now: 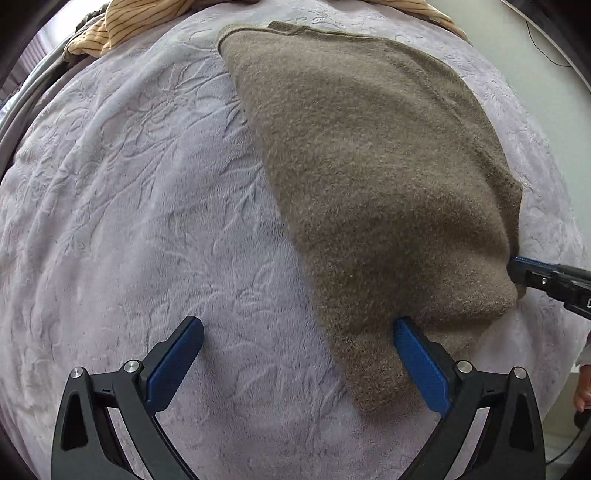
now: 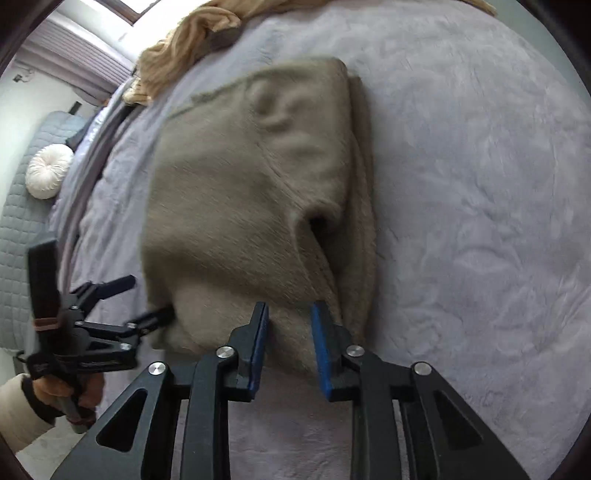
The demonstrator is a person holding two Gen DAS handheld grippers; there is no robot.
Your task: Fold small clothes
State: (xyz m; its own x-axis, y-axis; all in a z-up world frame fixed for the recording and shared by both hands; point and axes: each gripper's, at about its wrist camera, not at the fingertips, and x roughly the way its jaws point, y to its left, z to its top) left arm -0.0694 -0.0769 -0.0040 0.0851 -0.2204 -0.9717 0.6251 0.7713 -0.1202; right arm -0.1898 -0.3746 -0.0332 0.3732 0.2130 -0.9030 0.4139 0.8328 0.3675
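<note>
A brown knitted garment, folded over on itself, lies on the lilac plush blanket. My left gripper stands wide open over the garment's near left corner; its right finger touches the fabric edge and the left finger is over bare blanket. The right gripper's tip meets the garment's right edge. In the blurred right wrist view the garment fills the middle, and my right gripper is shut on its near edge, fabric filling the narrow gap. The left gripper, held by a hand, is open at the garment's left corner.
A tan striped garment is heaped at the blanket's far edge, seen too as a tan pile. A white round cushion rests on a grey quilted surface at left. Bare blanket spreads to the right.
</note>
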